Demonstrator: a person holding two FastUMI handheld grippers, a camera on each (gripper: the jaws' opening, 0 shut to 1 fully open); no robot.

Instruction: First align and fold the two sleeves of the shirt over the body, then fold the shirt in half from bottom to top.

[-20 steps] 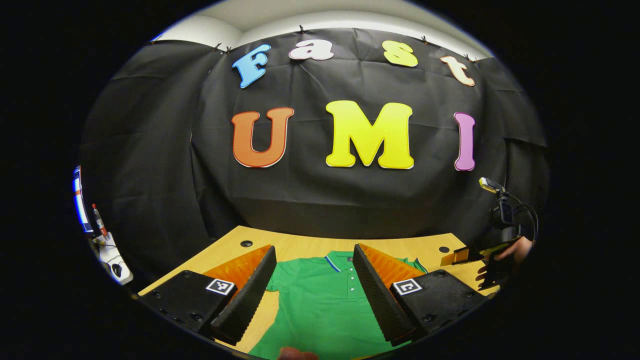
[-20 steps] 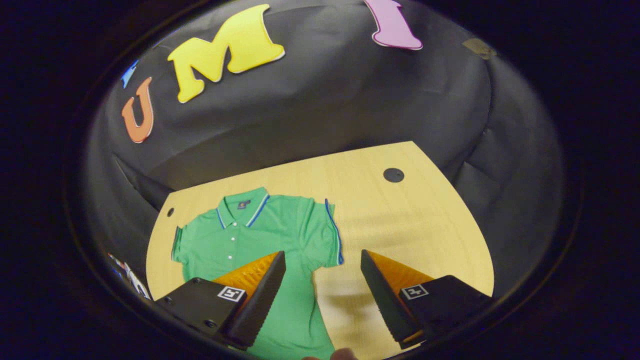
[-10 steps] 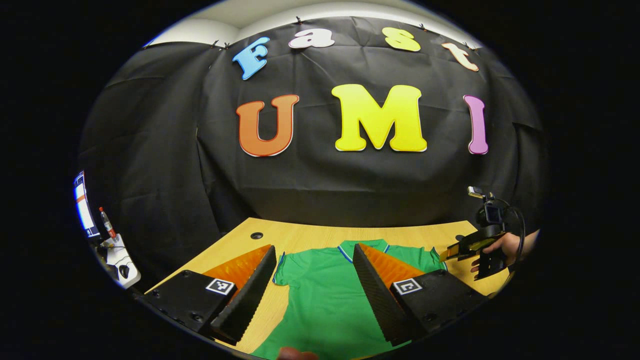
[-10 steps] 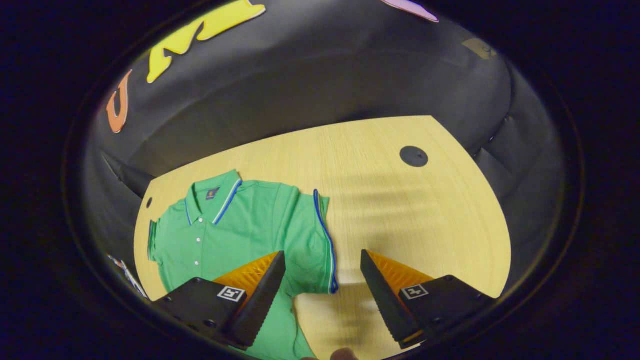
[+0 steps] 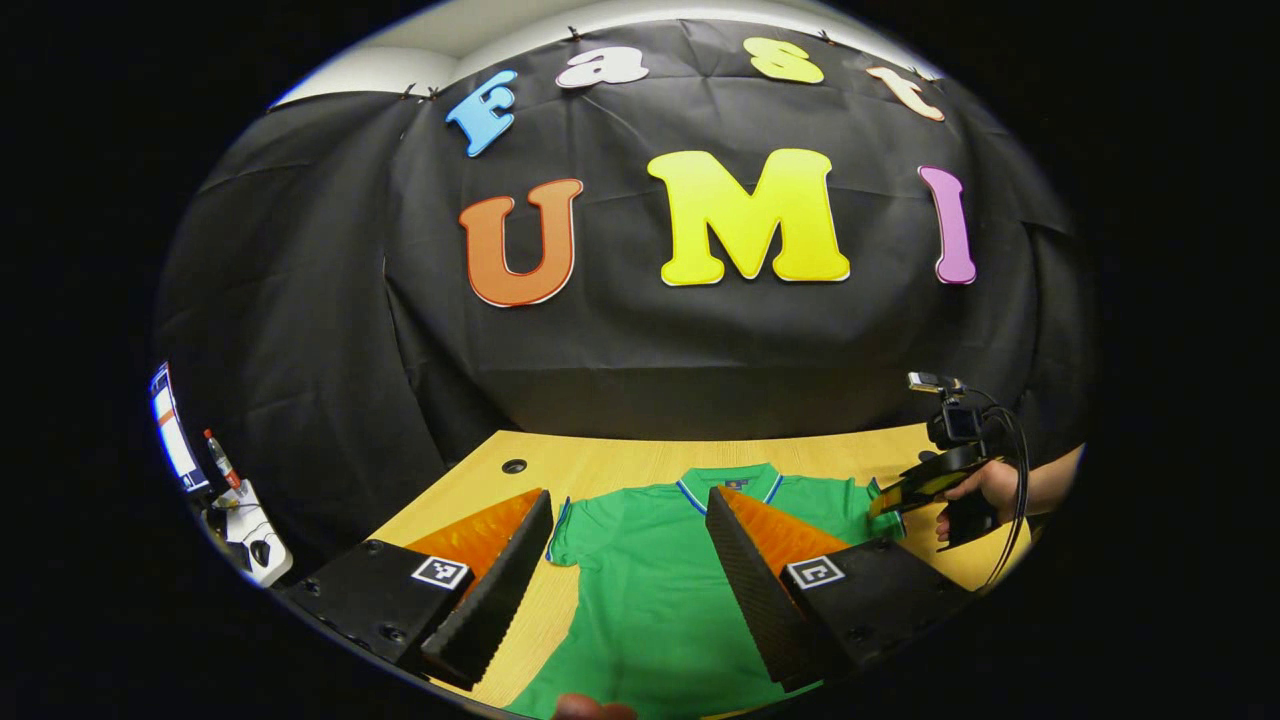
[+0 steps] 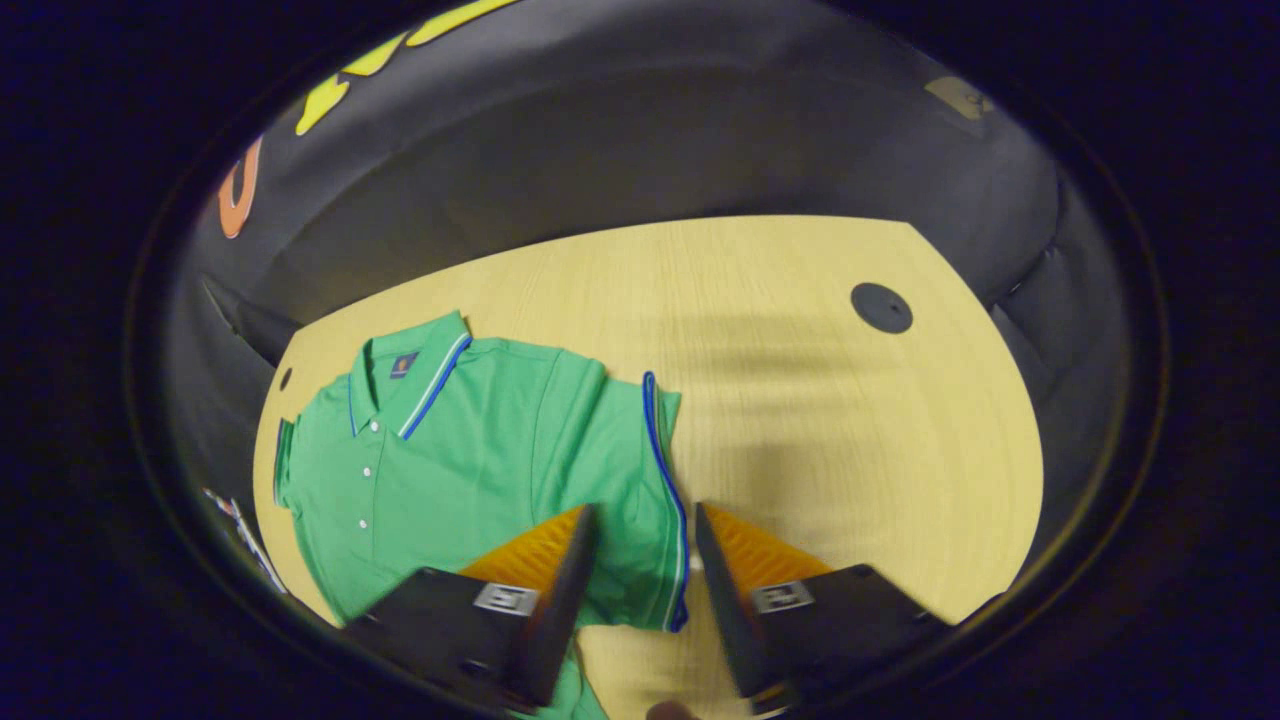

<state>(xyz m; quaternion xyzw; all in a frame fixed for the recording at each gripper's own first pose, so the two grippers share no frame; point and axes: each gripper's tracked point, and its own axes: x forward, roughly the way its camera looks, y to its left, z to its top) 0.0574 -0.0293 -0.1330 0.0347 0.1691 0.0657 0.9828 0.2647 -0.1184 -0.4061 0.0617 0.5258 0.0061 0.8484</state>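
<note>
A green polo shirt (image 5: 660, 590) with blue-trimmed collar and sleeves lies flat, front up, on the wooden table (image 5: 610, 470). In the left gripper view my left gripper (image 5: 628, 500) hovers open above the shirt's body, nothing between its fingers. Farther right, a hand (image 5: 985, 485) holds the right gripper (image 5: 900, 497) at the shirt's sleeve. In the right gripper view the shirt (image 6: 470, 450) spreads to the left, and the blue-trimmed sleeve (image 6: 640, 480) runs between the fingers of my right gripper (image 6: 645, 515). Those fingers stand partly narrowed with a gap still showing.
A black grommet hole (image 6: 881, 307) sits near the table's far right corner, another (image 5: 514, 466) near the far left. Off the table's left edge stand a screen (image 5: 170, 435), a small bottle (image 5: 222, 460) and a white device (image 5: 250, 535). Bare wood (image 6: 820, 420) stretches right of the sleeve.
The right gripper has come down and in toward the sleeve, and its fingers have narrowed around the trimmed edge. The left gripper has shifted slightly, bringing more of the shirt into sight.
</note>
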